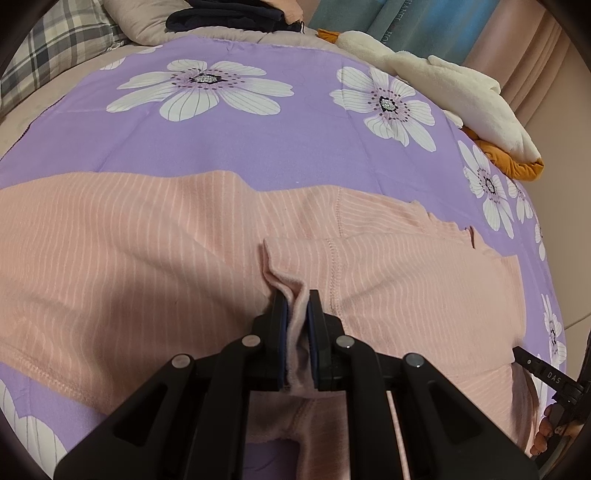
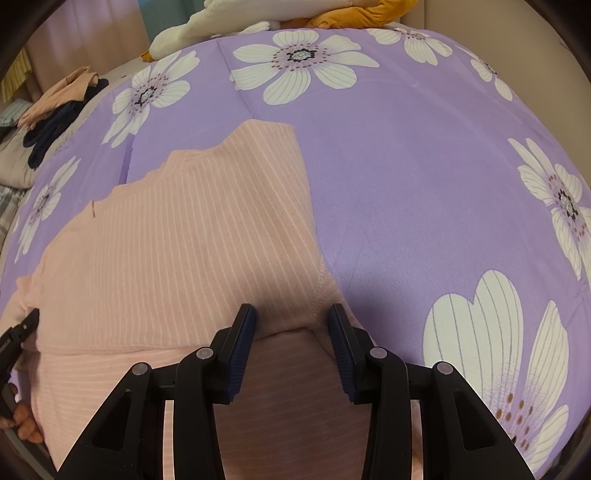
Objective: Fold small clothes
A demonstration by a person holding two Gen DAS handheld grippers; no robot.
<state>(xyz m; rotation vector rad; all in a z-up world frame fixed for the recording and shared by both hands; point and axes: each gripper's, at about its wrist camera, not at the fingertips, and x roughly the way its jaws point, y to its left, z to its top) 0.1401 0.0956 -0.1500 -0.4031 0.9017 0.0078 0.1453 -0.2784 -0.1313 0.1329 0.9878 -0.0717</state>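
Note:
A pink garment with thin white stripes [image 1: 147, 258] lies spread on a purple flowered bedsheet [image 1: 258, 147]. My left gripper [image 1: 295, 299] is shut on a pinched fold of the garment's edge. In the right wrist view the same garment [image 2: 184, 240] lies at left and centre. My right gripper [image 2: 290, 314] is open, its jaws standing on either side of a corner of the garment, with cloth between them but not clamped. The right gripper's finger shows at the right edge of the left wrist view [image 1: 543, 373].
A white and orange plush toy [image 1: 461, 92] lies at the sheet's far right edge. Dark and peach clothes [image 1: 229, 14] are piled at the back beside a plaid pillow [image 1: 55, 55]. The sheet [image 2: 406, 184] lies bare to the right of the garment.

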